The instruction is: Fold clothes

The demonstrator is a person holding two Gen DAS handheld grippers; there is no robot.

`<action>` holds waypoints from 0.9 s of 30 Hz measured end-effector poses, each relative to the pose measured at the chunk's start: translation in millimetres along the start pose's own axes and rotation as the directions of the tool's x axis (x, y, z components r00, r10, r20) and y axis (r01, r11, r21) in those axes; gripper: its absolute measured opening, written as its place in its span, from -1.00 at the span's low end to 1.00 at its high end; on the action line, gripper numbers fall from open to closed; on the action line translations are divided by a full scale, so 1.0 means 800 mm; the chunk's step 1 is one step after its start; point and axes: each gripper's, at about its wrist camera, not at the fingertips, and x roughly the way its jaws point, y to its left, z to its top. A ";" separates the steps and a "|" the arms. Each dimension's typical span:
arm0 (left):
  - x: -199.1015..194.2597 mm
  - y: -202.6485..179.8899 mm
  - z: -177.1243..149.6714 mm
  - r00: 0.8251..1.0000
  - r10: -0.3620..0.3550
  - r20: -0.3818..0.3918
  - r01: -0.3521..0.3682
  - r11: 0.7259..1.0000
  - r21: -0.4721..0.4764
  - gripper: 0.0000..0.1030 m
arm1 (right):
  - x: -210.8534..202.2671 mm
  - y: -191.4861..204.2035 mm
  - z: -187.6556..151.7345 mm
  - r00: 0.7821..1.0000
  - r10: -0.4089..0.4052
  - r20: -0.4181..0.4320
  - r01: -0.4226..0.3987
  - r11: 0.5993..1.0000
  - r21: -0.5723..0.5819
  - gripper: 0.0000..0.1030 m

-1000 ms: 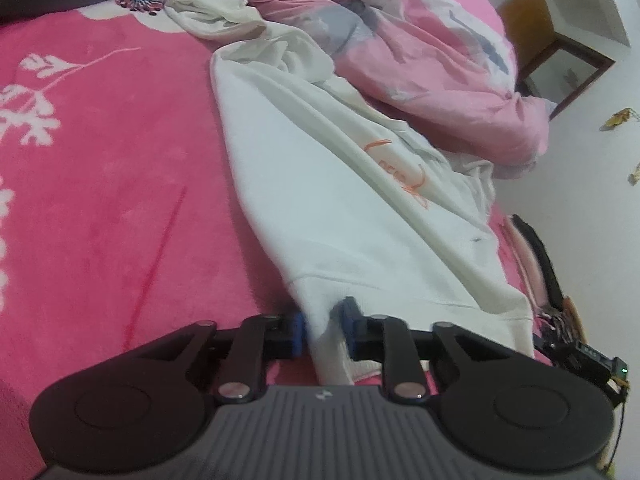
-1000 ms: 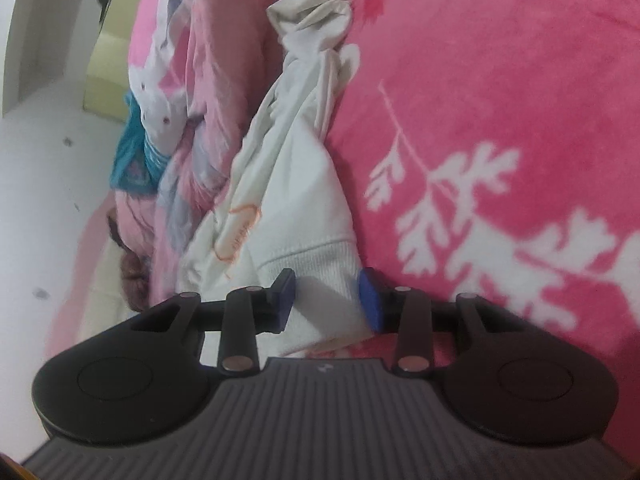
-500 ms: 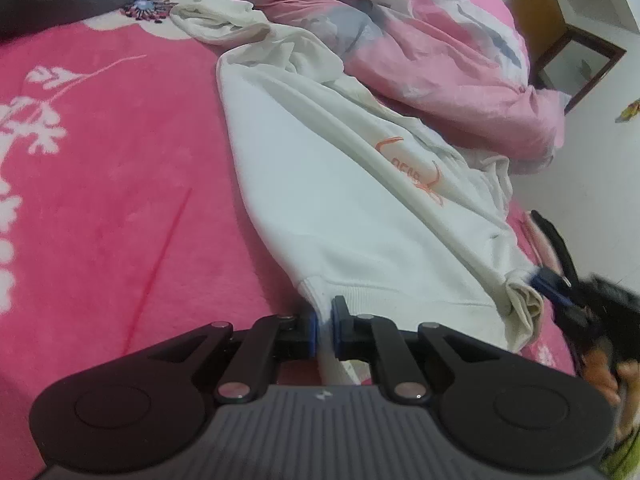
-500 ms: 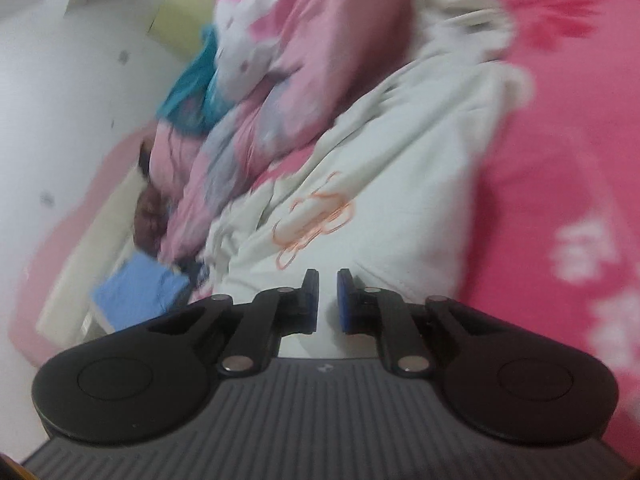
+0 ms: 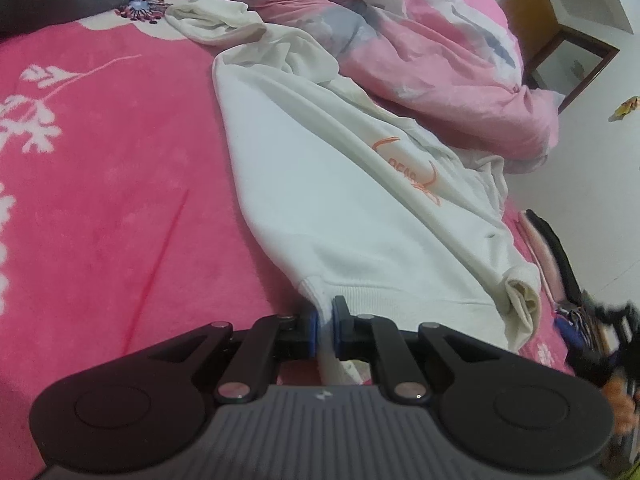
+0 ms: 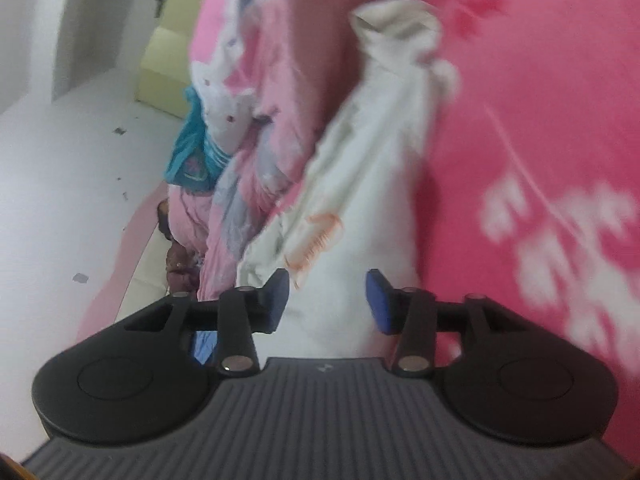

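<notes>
A white sweatshirt (image 5: 320, 200) with an orange print lies stretched along the pink bed cover (image 5: 100, 160). My left gripper (image 5: 326, 328) is shut on its ribbed hem near the left corner, with the cloth pinched between the blue pads. The hem's other corner (image 5: 520, 292) lies rolled and loose at the right. In the blurred right wrist view, my right gripper (image 6: 327, 300) hovers over the sweatshirt (image 6: 372, 184). Its jaws are opening, and white cloth shows behind the gap without either pad pressing on it.
A crumpled pink and grey quilt (image 5: 440, 48) is heaped along the sweatshirt's far side. Dark clothing (image 5: 48, 0) lies at the top left. Past the bed are the white floor (image 6: 60, 160), a wooden nightstand (image 5: 560, 52), a pale yellow box (image 6: 168, 72) and footwear (image 5: 548, 240).
My left gripper has tightened on the hem and stayed in place. My right gripper closed at the hem's other corner, then opened again and lifted away, leaving that corner on the bed.
</notes>
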 end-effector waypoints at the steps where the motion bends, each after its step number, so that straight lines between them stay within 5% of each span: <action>1: 0.000 0.000 0.000 1.000 -0.002 0.000 0.002 1.000 0.000 -0.83 | 0.000 -0.004 -0.008 1.000 -0.005 -0.016 0.006 1.000 0.019 -0.10; 4: 0.000 0.002 0.001 1.000 -0.007 -0.004 0.006 1.000 -0.016 -0.83 | 0.011 -0.011 -0.030 0.998 -0.006 -0.067 0.010 0.998 0.060 -0.07; 10: 0.002 0.008 0.001 1.000 -0.018 0.000 0.017 0.998 -0.058 -0.83 | 0.026 0.016 -0.062 0.998 -0.050 -0.033 0.047 0.996 -0.070 -0.06; 17: 0.003 0.016 0.001 0.999 -0.046 0.007 0.047 0.994 -0.094 -0.83 | 0.022 -0.039 -0.060 0.999 0.027 0.037 -0.036 0.965 0.259 -0.06; 24: 0.005 0.027 0.001 0.996 -0.092 0.008 0.092 0.989 -0.115 -0.83 | 0.039 -0.038 -0.062 0.997 -0.034 0.062 0.013 0.951 0.310 -0.07; 27: 0.006 0.029 0.000 0.995 -0.101 0.014 0.102 0.987 -0.122 -0.83 | 0.057 -0.040 -0.059 0.996 -0.049 0.073 0.023 0.950 0.311 -0.23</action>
